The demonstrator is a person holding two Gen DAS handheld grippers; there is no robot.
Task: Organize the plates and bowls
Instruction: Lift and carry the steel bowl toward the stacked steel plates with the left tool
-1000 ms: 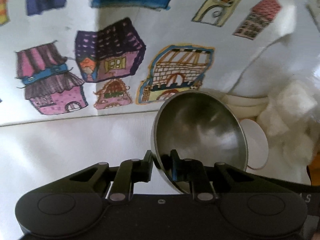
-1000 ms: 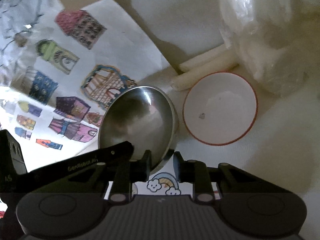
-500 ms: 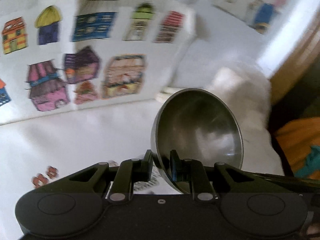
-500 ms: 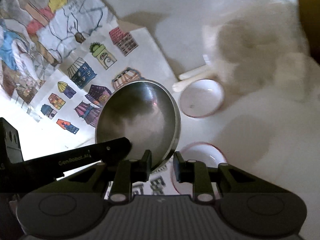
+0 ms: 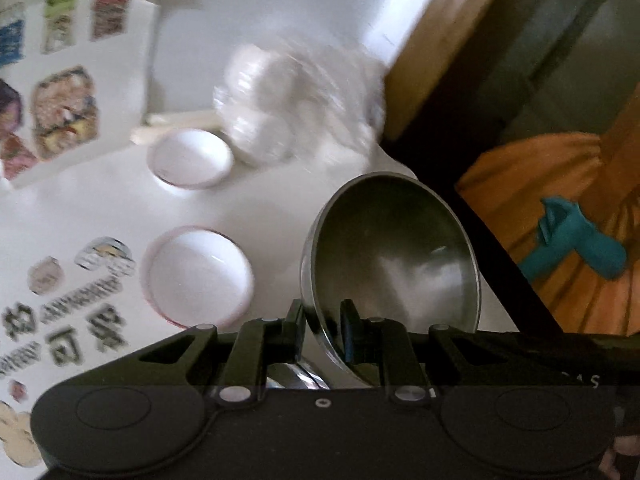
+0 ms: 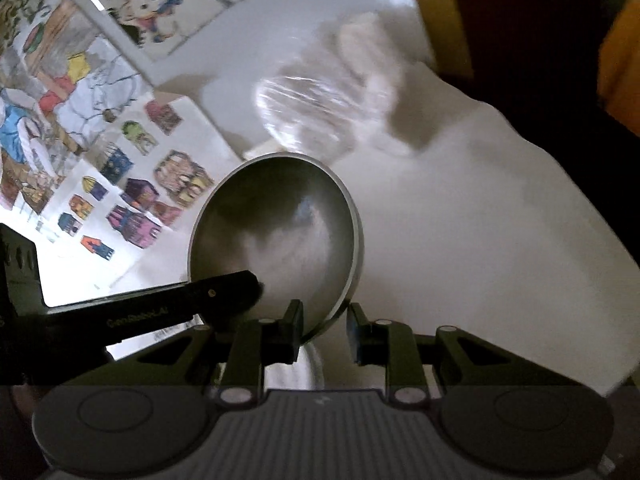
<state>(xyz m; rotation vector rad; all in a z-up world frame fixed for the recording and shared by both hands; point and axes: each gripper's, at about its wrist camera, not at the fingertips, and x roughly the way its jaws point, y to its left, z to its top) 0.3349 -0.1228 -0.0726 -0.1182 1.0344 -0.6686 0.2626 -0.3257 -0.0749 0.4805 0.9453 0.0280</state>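
Note:
A steel bowl (image 5: 392, 248) hangs tilted above the white table, held at its rim from two sides. My left gripper (image 5: 322, 328) is shut on the near rim, one finger inside and one outside. In the right wrist view the same steel bowl (image 6: 280, 224) has my right gripper (image 6: 324, 328) shut on its lower right rim, and a left-gripper finger (image 6: 224, 292) lies across its lower left rim. Two white bowls with red rims sit on the table to the left, one near (image 5: 198, 276) and one farther back (image 5: 192, 158).
A crinkled clear plastic bag (image 5: 296, 104) with white contents lies behind the bowls, with pale sticks (image 5: 176, 126) beside it. Sheets of coloured house drawings (image 6: 132, 184) cover the table's left. The table's edge (image 5: 400, 60) runs at the right, with an orange cloth (image 5: 560, 292) beyond.
Both grippers have carried the steel bowl up and to the right, away from the house drawings toward the table's edge. The white bowls have come into the left view and left the right view.

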